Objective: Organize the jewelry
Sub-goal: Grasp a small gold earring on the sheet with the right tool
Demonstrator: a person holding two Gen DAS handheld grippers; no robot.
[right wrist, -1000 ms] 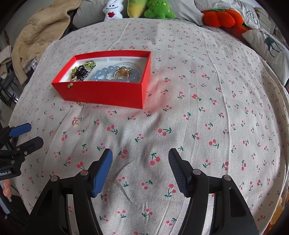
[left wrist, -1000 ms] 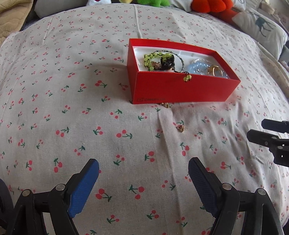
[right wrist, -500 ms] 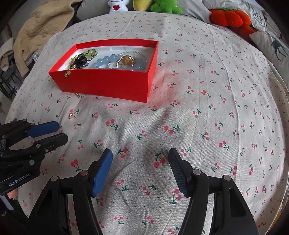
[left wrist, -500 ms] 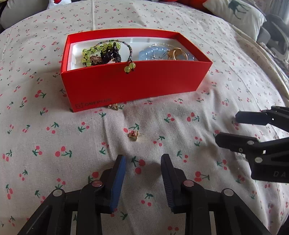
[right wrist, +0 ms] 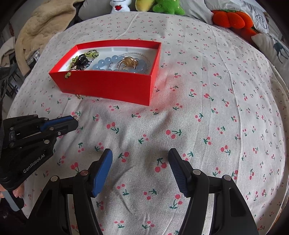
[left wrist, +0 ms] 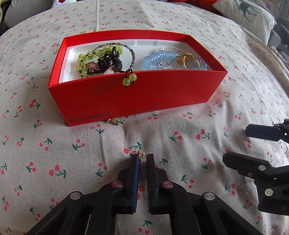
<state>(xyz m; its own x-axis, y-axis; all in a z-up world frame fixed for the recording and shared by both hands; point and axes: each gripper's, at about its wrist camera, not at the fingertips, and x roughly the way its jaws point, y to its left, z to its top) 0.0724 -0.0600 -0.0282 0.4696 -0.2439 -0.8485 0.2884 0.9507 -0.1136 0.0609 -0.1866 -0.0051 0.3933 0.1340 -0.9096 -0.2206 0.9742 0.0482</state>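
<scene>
A red open box [left wrist: 137,94] [right wrist: 108,86] sits on the cherry-print cloth. It holds a green bead bracelet [left wrist: 86,57], a black clip [left wrist: 110,60], a blue bead bracelet [left wrist: 157,59] and a gold ring [left wrist: 186,60]. Two green beads [left wrist: 129,79] hang over its front wall. My left gripper [left wrist: 142,156] [right wrist: 74,121] is down on the cloth in front of the box, shut on a small gold earring [left wrist: 140,154] that pokes out at its tips. A second gold piece [left wrist: 112,120] [right wrist: 78,95] lies half under the box's front edge. My right gripper [right wrist: 140,155] [left wrist: 235,144] hovers open over bare cloth, holding nothing.
Plush toys [right wrist: 166,7] and an orange pumpkin cushion [right wrist: 231,18] line the far edge. A deer-print pillow [left wrist: 243,16] lies at the far right, a beige blanket [right wrist: 41,29] at the far left. A hand [right wrist: 18,191] grips the left tool.
My left gripper moved toward the box, came down over the small gold earring and went from wide open to shut on it. The right gripper stayed put and open.
</scene>
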